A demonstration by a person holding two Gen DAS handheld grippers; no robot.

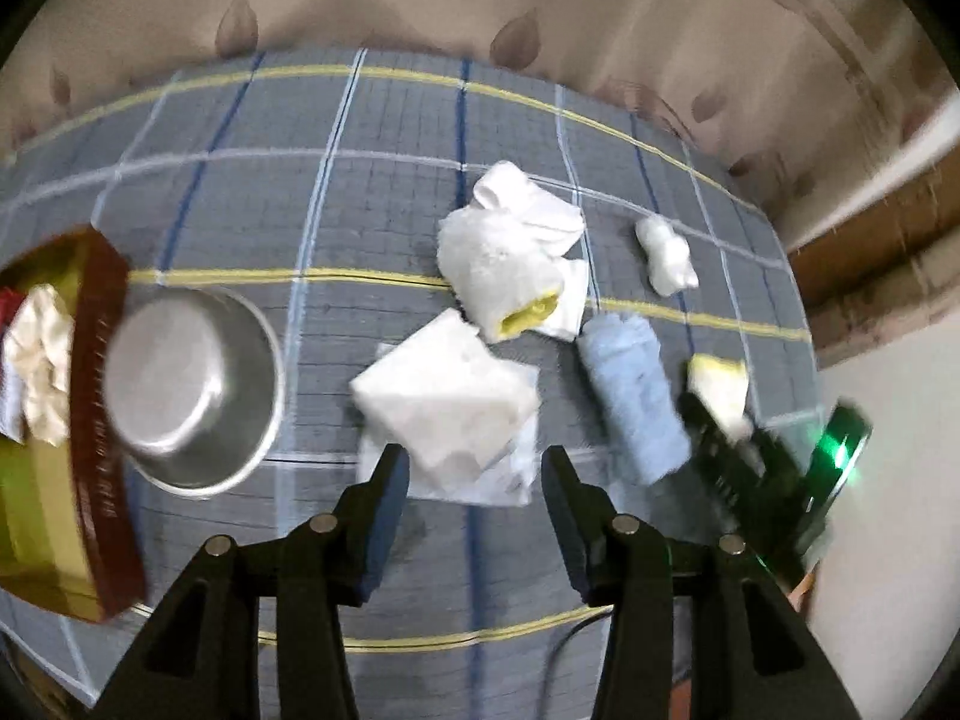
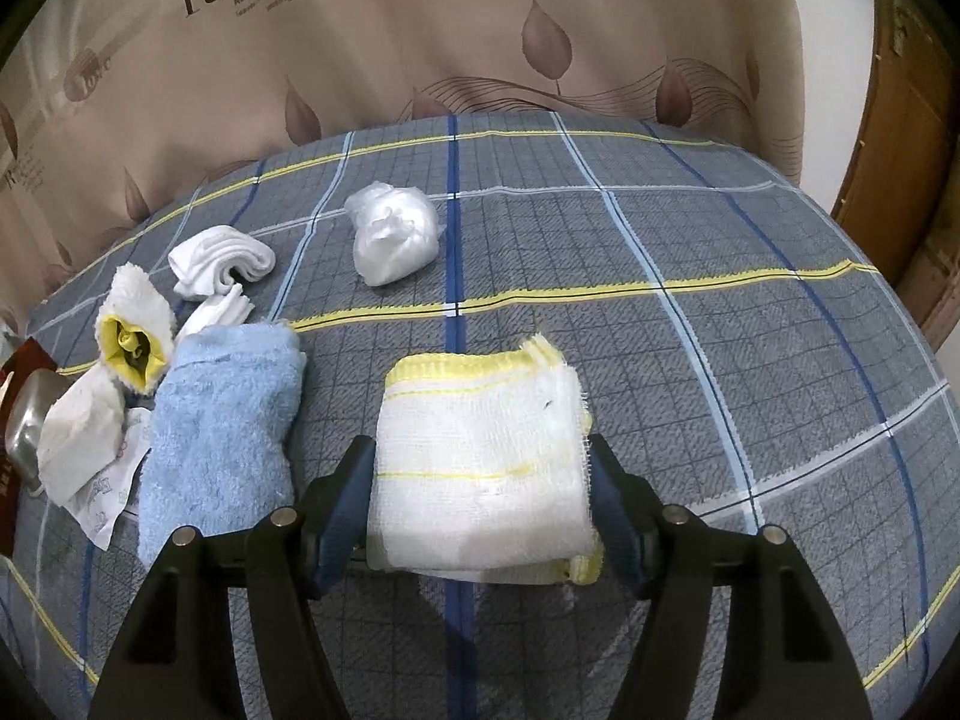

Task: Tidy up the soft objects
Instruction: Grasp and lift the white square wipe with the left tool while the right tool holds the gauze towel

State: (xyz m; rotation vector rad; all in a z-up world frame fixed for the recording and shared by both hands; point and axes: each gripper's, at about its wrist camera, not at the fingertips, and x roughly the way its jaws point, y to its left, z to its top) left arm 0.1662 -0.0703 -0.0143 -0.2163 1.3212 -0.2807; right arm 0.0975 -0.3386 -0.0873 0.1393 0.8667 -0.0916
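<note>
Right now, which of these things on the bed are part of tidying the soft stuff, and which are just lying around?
Part of the job: gauze cloth between the right hand-held gripper fingers, blue towel, white socks, plastic bag bundle, yellow-lined mitt, storage box.

Lying about: metal bowl, curtain.

A folded white gauze cloth with yellow edging (image 2: 480, 462) is seen lying flat on the plaid table, a rolled light-blue towel (image 2: 222, 426) lying just to its left. Farther left, a fluffy white cloth with a yellow core (image 2: 135, 330), folded white tissue packs (image 2: 78, 444) and white socks (image 2: 219, 261) are clustered closely, while a crumpled clear plastic bag (image 2: 393, 234) is set well apart, farther back.
</note>
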